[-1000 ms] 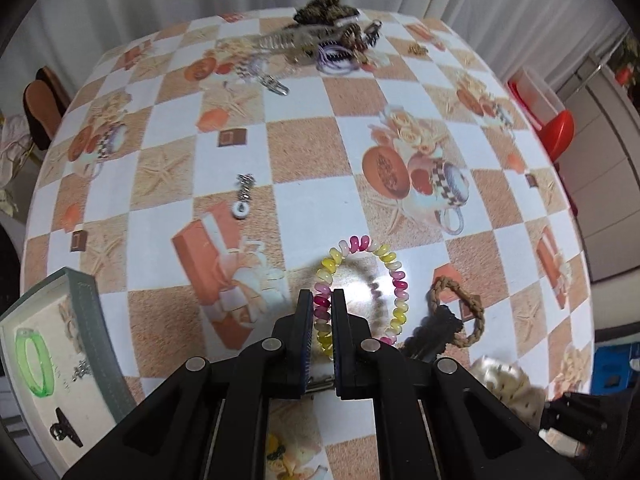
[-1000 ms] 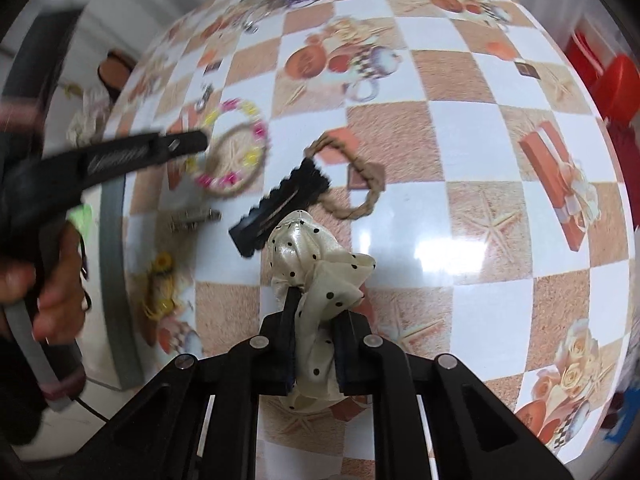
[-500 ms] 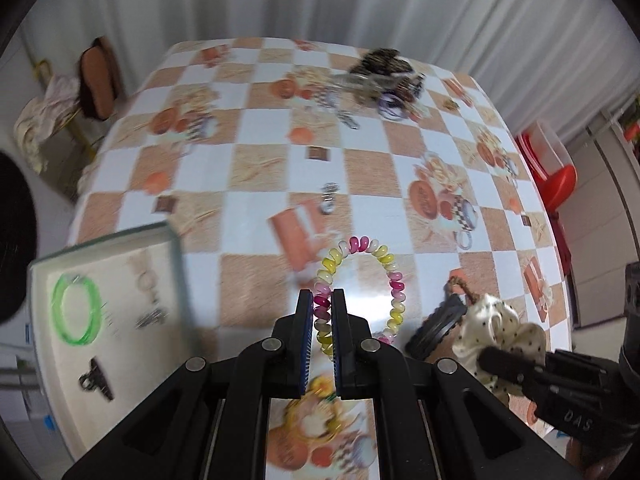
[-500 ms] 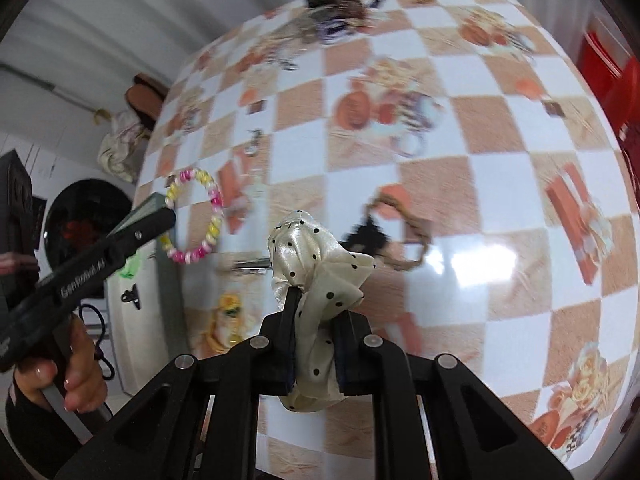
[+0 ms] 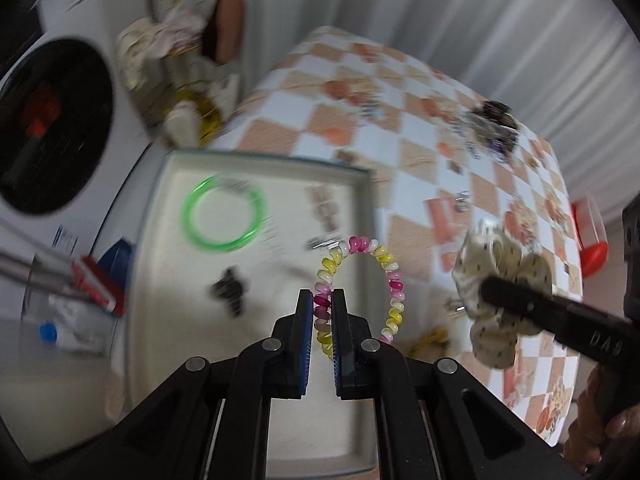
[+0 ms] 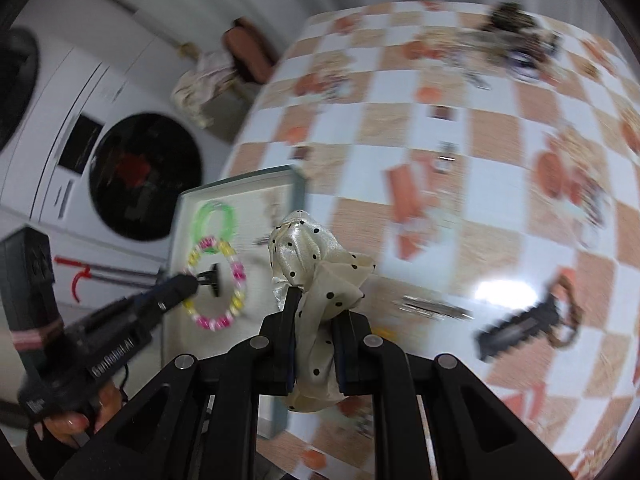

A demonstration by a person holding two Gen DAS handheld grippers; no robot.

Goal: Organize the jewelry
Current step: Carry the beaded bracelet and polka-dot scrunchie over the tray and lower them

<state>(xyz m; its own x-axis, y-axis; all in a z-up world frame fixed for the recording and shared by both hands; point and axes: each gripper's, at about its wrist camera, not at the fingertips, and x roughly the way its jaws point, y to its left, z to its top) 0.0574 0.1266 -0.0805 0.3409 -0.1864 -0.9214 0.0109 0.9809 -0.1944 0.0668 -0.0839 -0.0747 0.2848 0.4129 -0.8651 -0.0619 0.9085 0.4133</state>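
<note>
Two claws carry things to the tray [image 5: 256,456]: left claw [image 5: 322,312] clamps the bead bracelet [image 5: 394,276], right claw [image 6: 314,316] clamps the dotted scrunchie [image 6: 320,256]. Next, let go over the tray, at 9 o'clock on the worktop [image 6: 500,148].

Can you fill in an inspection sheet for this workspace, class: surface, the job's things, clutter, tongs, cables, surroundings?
Surface: table under a checked orange and white cloth with printed pictures.
Job's things: tray at the table's edge, holding a green bangle and a black clip; coil bracelet and spotted scrunchie held in the air.
Clutter: jewelry pile at the far end; black comb clip and braided ring on the cloth.
Tongs: left tongs shut on the coil bracelet over the tray; right tongs shut on the scrunchie.
Cables: nothing seen.
Surroundings: washing machine, white curtain, red stool.
</note>
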